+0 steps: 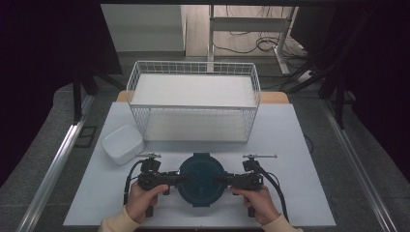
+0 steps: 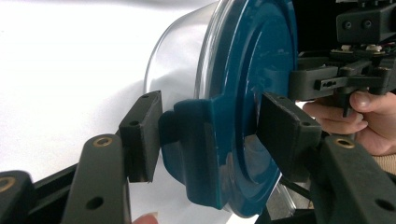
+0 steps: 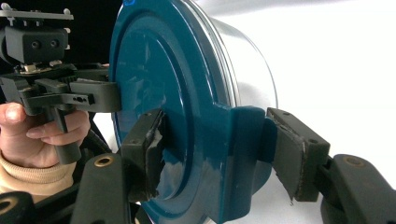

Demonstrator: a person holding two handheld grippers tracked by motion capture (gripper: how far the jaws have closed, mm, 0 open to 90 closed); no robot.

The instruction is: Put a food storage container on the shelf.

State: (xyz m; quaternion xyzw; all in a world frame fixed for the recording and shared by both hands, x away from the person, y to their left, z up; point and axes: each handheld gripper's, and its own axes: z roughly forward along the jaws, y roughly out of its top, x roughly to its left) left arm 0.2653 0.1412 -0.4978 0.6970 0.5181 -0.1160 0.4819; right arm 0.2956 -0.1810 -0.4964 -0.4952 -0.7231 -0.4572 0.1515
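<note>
A round clear container (image 2: 177, 56) with a dark blue clip-on lid (image 1: 201, 176) stands at the near middle of the white table. My left gripper (image 1: 183, 179) comes in from the left, my right gripper (image 1: 218, 180) from the right. In the left gripper view my left gripper (image 2: 210, 135) has one pad on the lid's side clip (image 2: 196, 154) and the other on the lid's top. In the right gripper view my right gripper (image 3: 217, 154) pinches the opposite clip (image 3: 245, 154) the same way. Both pairs of pads touch the lid.
A white wire basket with two shelves (image 1: 193, 99) stands behind the container. A small white lidded box (image 1: 122, 143) sits at the left. The table (image 1: 300, 193) ends close behind my hands, with metal rails on the floor on both sides.
</note>
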